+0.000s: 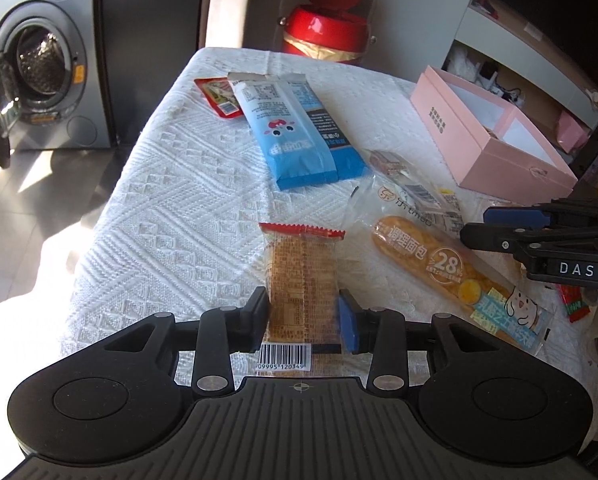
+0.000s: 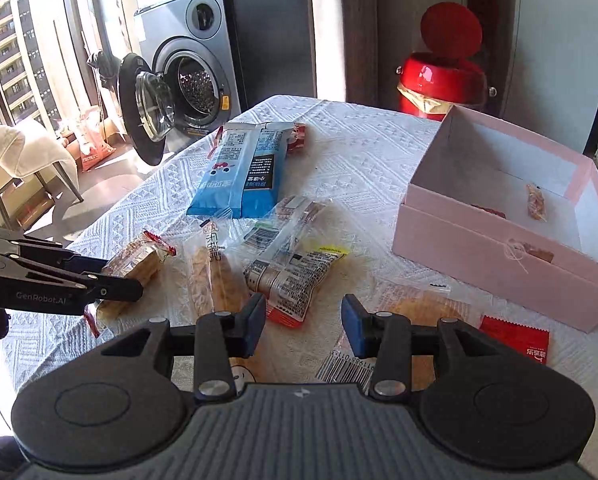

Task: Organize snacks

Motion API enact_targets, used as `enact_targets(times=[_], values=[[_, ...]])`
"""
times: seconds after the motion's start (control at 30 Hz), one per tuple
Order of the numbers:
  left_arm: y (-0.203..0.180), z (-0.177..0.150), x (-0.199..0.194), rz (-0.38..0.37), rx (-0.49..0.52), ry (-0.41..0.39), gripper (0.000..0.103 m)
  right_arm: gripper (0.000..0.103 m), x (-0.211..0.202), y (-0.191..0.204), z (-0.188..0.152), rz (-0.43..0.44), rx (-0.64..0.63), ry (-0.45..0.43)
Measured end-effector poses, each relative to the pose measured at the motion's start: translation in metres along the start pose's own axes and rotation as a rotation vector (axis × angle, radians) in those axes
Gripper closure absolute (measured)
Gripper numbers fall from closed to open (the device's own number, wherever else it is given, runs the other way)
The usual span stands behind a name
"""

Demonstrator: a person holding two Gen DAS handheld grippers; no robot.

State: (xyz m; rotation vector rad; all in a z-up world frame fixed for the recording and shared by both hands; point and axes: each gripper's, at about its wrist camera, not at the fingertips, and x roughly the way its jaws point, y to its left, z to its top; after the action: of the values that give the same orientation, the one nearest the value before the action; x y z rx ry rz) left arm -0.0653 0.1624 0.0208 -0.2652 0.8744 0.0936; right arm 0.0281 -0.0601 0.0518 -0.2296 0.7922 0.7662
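Observation:
My left gripper [image 1: 303, 320] is shut on a clear-wrapped biscuit pack with red ends [image 1: 301, 272], held over the white tablecloth; it also shows in the right wrist view [image 2: 135, 268] between the left gripper's fingers [image 2: 115, 286]. My right gripper [image 2: 303, 322] is open and empty, above a wrapped snack [image 2: 287, 276]. In the left wrist view the right gripper [image 1: 479, 226] sits at the right edge. A pink open box [image 2: 499, 248] holds a small snack [image 2: 536, 202]. A long bread pack [image 1: 451, 272] and a blue pack [image 1: 299, 132] lie on the table.
A red sachet [image 1: 215, 98] lies at the table's far end. Another red-ended pack [image 2: 515, 340] lies near the pink box [image 1: 495, 132]. A red bin [image 2: 443, 80] and an open washing machine [image 2: 191, 80] stand beyond the table [image 1: 171, 200].

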Motion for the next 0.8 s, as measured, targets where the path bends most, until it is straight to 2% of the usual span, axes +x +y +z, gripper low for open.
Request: enact_targets(times=[0.1, 0.2, 0.23, 0.37, 0.4, 0.43, 0.53, 0.63, 0.8], values=[[-0.001, -0.002, 0.001, -0.005, 0.008, -0.017, 0.060, 0.061, 0.028, 0.007, 0.013, 0.015, -0.003, 0.046], [-0.001, -0.003, 0.002, -0.016, 0.015, -0.033, 0.060, 0.043, 0.058, 0.010, 0.022, -0.007, 0.039, 0.092], [-0.001, -0.003, 0.002, -0.021, 0.013, -0.037, 0.060, 0.041, 0.062, 0.010, 0.024, -0.012, 0.047, 0.081], [0.000, 0.000, 0.005, -0.033, 0.017, -0.044, 0.059, 0.041, 0.063, 0.018, 0.024, -0.045, 0.027, 0.086], [-0.001, 0.001, 0.005, -0.034, 0.029, -0.046, 0.058, 0.047, 0.060, 0.021, 0.021, -0.052, 0.011, 0.089], [-0.002, 0.000, 0.006, -0.032, 0.046, -0.048, 0.058, 0.061, 0.057, 0.022, 0.019, -0.060, -0.008, 0.090], [-0.005, -0.003, 0.005, -0.025, 0.077, -0.062, 0.058, 0.092, 0.037, 0.018, 0.011, -0.043, -0.028, 0.098], [-0.002, -0.004, 0.003, -0.029, 0.058, -0.063, 0.062, 0.096, 0.005, 0.006, 0.002, -0.007, -0.007, 0.063], [0.010, 0.002, -0.012, -0.127, -0.051, -0.101, 0.062, 0.096, -0.031, -0.014, -0.007, -0.035, 0.013, 0.015]])
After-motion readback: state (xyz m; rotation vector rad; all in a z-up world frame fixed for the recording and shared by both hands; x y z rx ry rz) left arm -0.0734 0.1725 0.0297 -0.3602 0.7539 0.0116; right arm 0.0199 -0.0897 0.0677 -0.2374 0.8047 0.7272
